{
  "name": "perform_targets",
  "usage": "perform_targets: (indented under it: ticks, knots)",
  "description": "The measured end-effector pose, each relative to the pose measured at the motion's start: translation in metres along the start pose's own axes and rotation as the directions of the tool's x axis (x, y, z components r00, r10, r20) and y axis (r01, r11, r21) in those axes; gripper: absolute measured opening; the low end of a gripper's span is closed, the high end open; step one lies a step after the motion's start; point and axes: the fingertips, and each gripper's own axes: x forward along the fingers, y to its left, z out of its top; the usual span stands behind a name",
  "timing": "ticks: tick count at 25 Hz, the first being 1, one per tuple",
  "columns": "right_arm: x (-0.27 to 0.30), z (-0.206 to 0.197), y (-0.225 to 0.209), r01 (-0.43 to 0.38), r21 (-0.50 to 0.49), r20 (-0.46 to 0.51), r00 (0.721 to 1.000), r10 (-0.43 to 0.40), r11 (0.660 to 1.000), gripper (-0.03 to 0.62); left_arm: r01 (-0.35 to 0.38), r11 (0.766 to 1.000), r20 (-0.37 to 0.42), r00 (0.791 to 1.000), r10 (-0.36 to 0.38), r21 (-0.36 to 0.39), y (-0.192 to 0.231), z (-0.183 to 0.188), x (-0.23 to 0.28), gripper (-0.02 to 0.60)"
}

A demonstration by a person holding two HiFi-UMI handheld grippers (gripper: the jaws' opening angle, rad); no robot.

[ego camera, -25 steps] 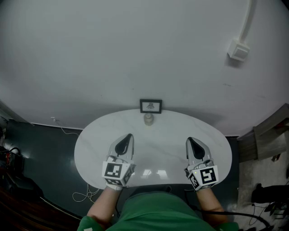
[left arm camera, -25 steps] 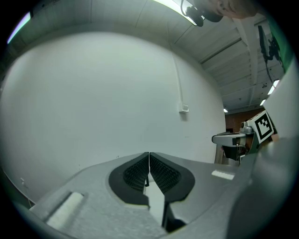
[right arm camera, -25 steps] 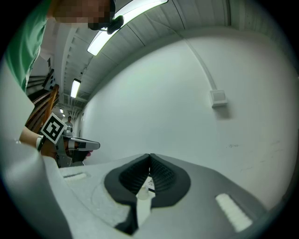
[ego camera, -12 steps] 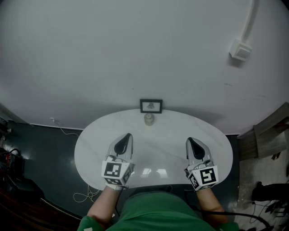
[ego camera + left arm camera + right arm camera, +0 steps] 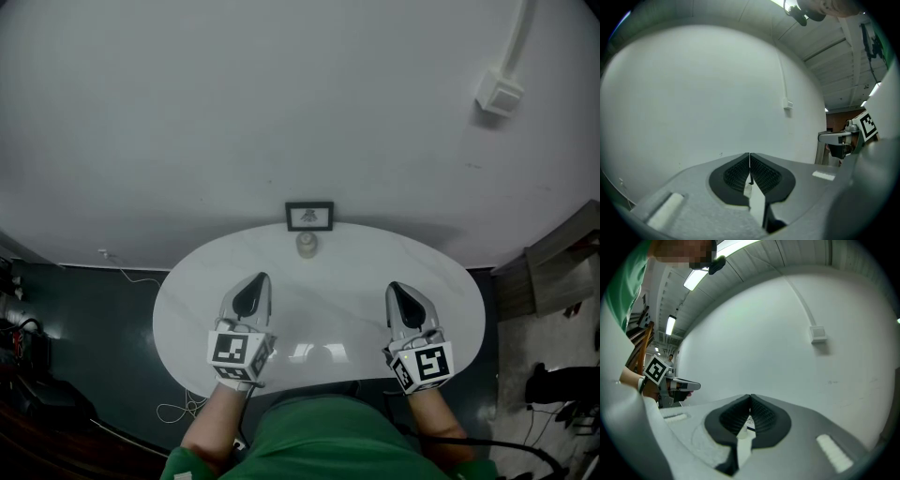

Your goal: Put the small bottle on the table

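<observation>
The left gripper (image 5: pixel 256 283) hangs over the lower left of the table (image 5: pixel 187 302), clamped tight on nothing; the small bottle (image 5: pixel 306 244) stands in the middle, at the far edge, just before a picture frame (image 5: pixel 309 216); the right gripper (image 5: pixel 397 291), lower right, is squeezed closed and empty too; nothing blocks the way, so both hands seem to be waiting.

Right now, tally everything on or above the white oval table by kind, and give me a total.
small pale bottle: 1
black-framed picture: 1
grey two-jaw grippers, both shut and empty: 2, the left gripper and the right gripper
total: 4
</observation>
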Motion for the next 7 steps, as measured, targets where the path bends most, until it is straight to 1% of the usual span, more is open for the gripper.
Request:
perform_targets:
  ticks: [4,7]
  knots:
    - [0.006,-0.002,0.002,0.011,-0.005,-0.007,1.0,-0.011,1.0,0.002,0.005,0.999,0.034,0.999,-0.006,0.034,0.012,0.001,0.008,0.012]
    - [0.01,-0.002,0.004,0.018,-0.009,-0.011,1.0,-0.018,1.0,0.002,0.011,0.999,0.042,0.999,-0.013,0.048,0.02,-0.001,0.013,0.012]
